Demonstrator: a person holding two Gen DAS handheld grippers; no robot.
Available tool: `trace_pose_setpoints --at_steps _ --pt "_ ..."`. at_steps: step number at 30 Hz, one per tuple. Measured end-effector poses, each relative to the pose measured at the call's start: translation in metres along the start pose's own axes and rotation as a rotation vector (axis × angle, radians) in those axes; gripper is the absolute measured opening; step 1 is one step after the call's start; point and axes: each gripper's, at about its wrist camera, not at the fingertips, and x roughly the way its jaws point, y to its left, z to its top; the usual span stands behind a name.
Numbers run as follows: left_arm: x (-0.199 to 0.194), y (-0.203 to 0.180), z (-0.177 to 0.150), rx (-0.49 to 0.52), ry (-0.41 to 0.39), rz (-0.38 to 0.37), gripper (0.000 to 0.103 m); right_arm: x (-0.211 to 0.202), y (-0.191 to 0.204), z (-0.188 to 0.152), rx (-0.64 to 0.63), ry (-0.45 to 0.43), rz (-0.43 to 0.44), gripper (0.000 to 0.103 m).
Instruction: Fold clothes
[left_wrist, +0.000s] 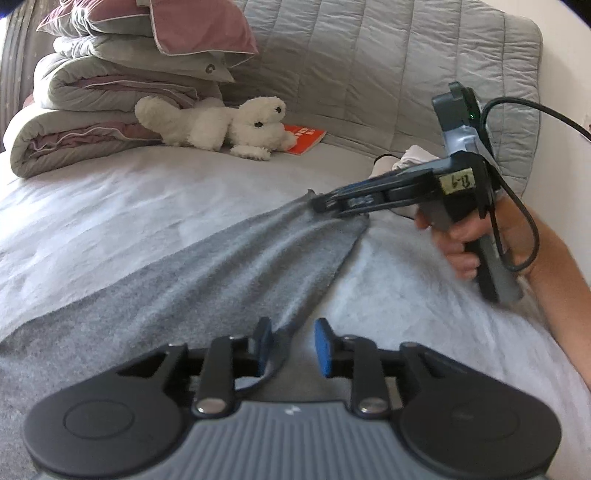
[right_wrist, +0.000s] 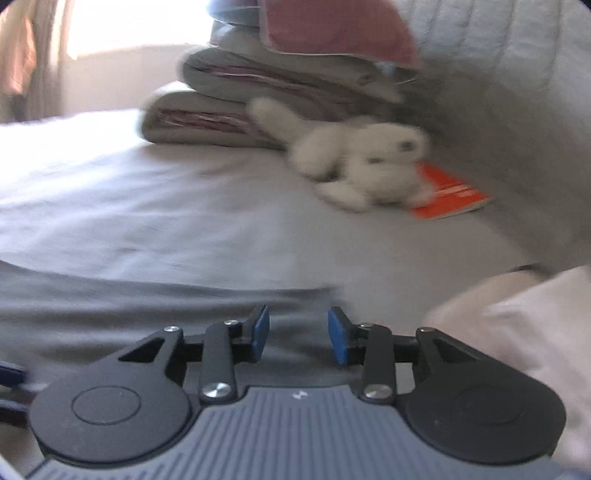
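With the flat grey fleece garment (left_wrist: 207, 266) spread across the near side of the bed (left_wrist: 110, 206) and both the left gripper (left_wrist: 291, 345) and right gripper (right_wrist: 298, 338) released with jaws parted, each should probably pinch only one fabric corner.

The cloth (left_wrist: 207, 266) is a flat mid-grey with no pattern, lying on a pale lilac-white sheet (left_wrist: 110, 199). Both grippers are black and slate-grey with blue pads (left_wrist: 322, 347) — the same blue on the other pair (right_wrist: 338, 339). The soft toy (left_wrist: 236, 125) is white, the booklet (left_wrist: 304, 140) orange-red, the folded duvets (left_wrist: 92, 85) grey and dusty pink.
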Motion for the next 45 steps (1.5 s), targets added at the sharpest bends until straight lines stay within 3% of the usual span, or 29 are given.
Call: trace_pose_setpoints --at_steps 2,7,11,15,19,23,28,34,38,45 --pt "-0.001 0.001 -0.001 -0.033 -0.001 -0.008 0.037 0.01 0.006 -0.004 0.011 0.027 0.071 0.041" --pt "-0.009 -0.007 -0.001 -0.129 0.001 0.054 0.043 0.014 0.004 -0.006 0.03 0.024 0.081 0.051" --pt "-0.035 -0.027 -0.009 -0.158 -0.02 0.11 0.062 0.014 0.004 -0.005 0.04 0.019 0.084 0.057" --pt "-0.062 -0.034 -0.029 -0.286 -0.05 0.175 0.062 0.014 0.012 -0.009 0.008 0.013 0.048 0.067" --pt "-0.093 -0.037 -0.052 -0.432 -0.115 0.231 0.063 0.014 0.006 -0.01 0.037 0.014 0.072 0.072" --pt "-0.122 -0.043 -0.068 -0.552 -0.197 0.333 0.065 0.013 0.008 -0.01 0.026 0.014 0.078 0.078" --pt "-0.145 -0.045 -0.074 -0.622 -0.253 0.425 0.068 0.013 0.008 -0.011 0.023 0.014 0.075 0.082" --pt "-0.171 -0.03 -0.087 -0.709 -0.267 0.545 0.07 0.013 0.008 -0.011 0.029 0.016 0.084 0.087" --pt "-0.19 -0.015 -0.099 -0.722 -0.253 0.729 0.074 0.014 0.009 -0.011 0.028 0.021 0.08 0.094" --pt "-0.233 0.028 -0.123 -0.816 -0.219 0.893 0.074 0.016 0.007 -0.011 0.036 0.03 0.092 0.099"
